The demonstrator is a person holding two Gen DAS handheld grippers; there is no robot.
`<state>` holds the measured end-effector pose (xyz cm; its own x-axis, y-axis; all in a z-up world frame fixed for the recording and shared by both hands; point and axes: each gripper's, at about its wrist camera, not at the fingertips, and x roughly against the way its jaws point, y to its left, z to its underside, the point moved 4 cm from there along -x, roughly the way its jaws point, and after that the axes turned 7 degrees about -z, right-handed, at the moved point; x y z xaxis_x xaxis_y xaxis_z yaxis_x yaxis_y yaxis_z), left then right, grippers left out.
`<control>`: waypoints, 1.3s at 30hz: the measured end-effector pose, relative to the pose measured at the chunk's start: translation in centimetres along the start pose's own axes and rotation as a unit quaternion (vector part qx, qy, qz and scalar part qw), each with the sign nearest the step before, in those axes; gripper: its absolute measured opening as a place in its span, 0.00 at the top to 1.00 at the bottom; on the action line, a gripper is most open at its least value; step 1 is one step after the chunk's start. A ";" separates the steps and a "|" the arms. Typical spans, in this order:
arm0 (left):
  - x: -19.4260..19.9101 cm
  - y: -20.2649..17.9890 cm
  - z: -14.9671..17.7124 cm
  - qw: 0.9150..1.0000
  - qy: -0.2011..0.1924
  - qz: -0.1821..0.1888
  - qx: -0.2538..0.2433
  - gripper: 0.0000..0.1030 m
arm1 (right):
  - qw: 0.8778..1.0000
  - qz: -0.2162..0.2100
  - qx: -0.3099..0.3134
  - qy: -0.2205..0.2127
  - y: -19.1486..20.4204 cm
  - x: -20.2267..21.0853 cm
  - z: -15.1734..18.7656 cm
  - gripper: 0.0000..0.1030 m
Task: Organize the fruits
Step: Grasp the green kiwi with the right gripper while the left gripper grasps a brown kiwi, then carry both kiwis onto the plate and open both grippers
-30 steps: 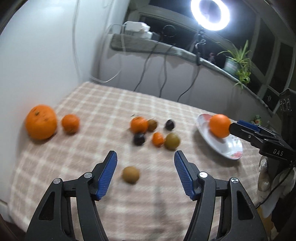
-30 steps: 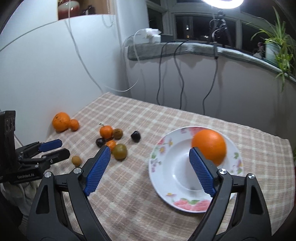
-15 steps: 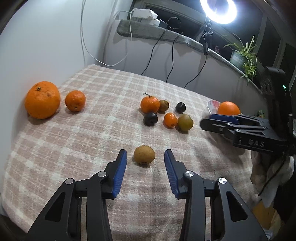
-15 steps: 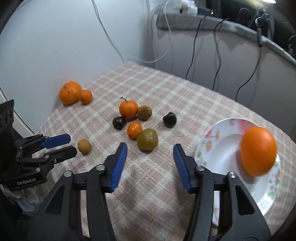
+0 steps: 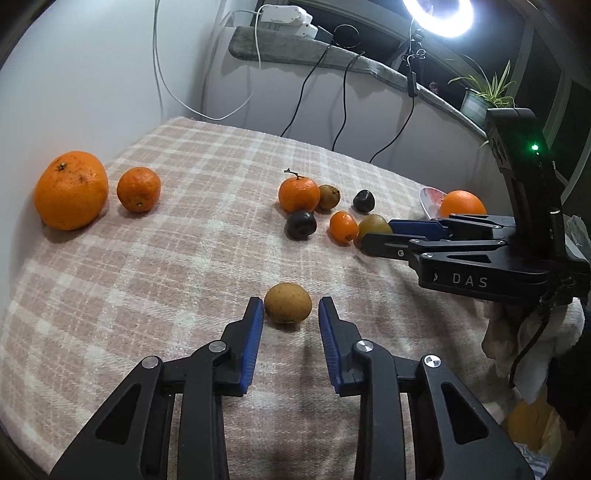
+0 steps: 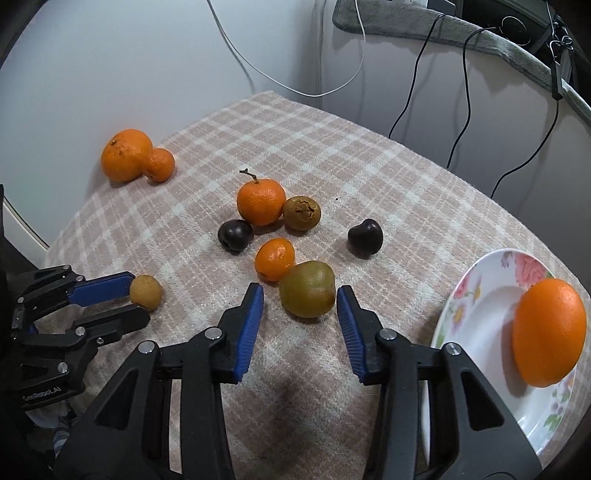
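Observation:
My left gripper point(image 5: 291, 304) is open, its blue pads on either side of a small tan-brown round fruit point(image 5: 287, 302) on the checked cloth, not clamped. The same fruit shows in the right wrist view point(image 6: 146, 291) between the left gripper's fingertips point(image 6: 135, 295). My right gripper point(image 6: 300, 293) is open around an olive-green fruit point(image 6: 307, 288), a gap on each side. Behind it lie a small orange point(image 6: 274, 258), a stemmed mandarin point(image 6: 261, 201), a cracked brown fruit point(image 6: 301, 213) and two dark plums point(image 6: 235, 235) point(image 6: 365, 237). A big orange point(image 6: 548, 334) lies on the flowered plate point(image 6: 476, 321).
A large orange point(image 5: 71, 189) and a smaller one point(image 5: 139, 189) sit at the far left by the wall. Cables hang behind the table. A ring light point(image 5: 437, 16) and a potted plant point(image 5: 480, 98) stand on the sill. The table edge is close below both grippers.
Both grippers moved forward and down toward the cloth. The left one narrowed around the tan fruit. The right one swung left from the plate to the olive-green fruit and narrowed.

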<state>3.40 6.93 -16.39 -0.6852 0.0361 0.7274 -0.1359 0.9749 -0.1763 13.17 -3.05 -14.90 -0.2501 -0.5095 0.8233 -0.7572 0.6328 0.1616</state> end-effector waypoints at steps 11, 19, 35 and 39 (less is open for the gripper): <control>-0.2 -0.2 -0.1 1.000 -0.005 -0.006 -0.003 0.76 | 1.000 0.005 -0.007 0.008 -0.5 -0.6 0.0 0.70; 0.3 -0.2 -0.4 1.000 -0.011 -0.008 -0.001 0.76 | 1.000 -0.003 -0.015 -0.006 -0.7 0.5 0.0 0.71; 1.8 -2.3 -1.8 0.999 -0.033 0.005 -0.010 0.76 | 0.998 -0.013 -0.027 -0.046 -1.0 4.8 0.7 0.71; 1.9 -3.3 -2.5 0.999 -0.038 0.013 -0.016 0.76 | 0.997 -0.011 -0.038 -0.060 -1.7 6.5 1.3 0.71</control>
<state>4.34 4.32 -12.82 -0.7414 0.0466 0.6694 -0.0940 0.9805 -0.1723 12.01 -8.18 -10.57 -0.3078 -0.5863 0.7493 -0.7158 0.6615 0.2236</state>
